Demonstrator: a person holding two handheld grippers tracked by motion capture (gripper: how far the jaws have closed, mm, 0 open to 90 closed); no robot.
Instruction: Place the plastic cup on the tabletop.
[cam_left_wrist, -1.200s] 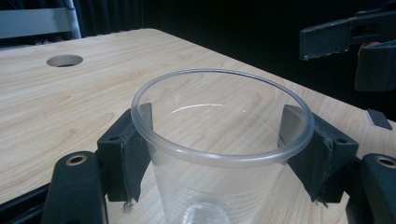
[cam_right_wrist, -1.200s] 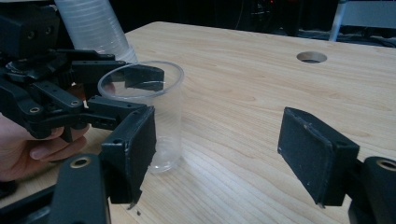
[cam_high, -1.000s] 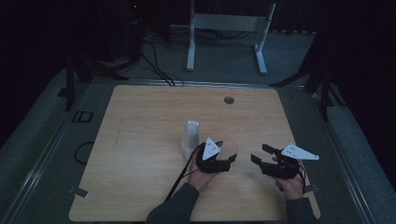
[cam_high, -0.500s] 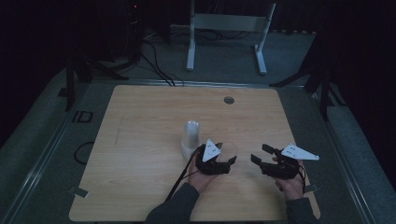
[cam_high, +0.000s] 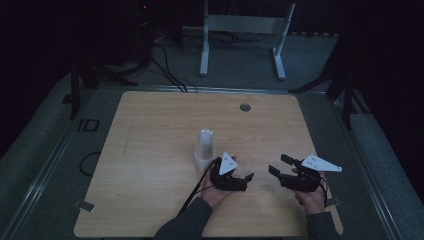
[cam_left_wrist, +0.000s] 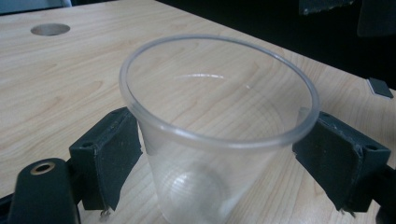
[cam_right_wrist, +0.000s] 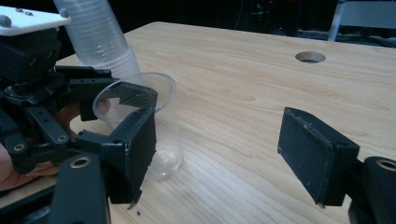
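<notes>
Left hand-held gripper (cam_left_wrist: 219, 154) clasps one clear cup (cam_left_wrist: 219, 135); one stack (cam_high: 204, 147) nearby.

Light wooden table (cam_high: 150, 150) across frame centre, round hole (cam_high: 245, 107) near upper edge; stack of clear cups (cam_high: 204, 149) at centre; single clear cup (cam_left_wrist: 219, 135) standing lower right of it.

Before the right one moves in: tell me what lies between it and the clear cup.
Nothing visible: only bare table separates the right hand-held gripper from the clear cup, whose sides the left hand-held gripper flanks.
</notes>
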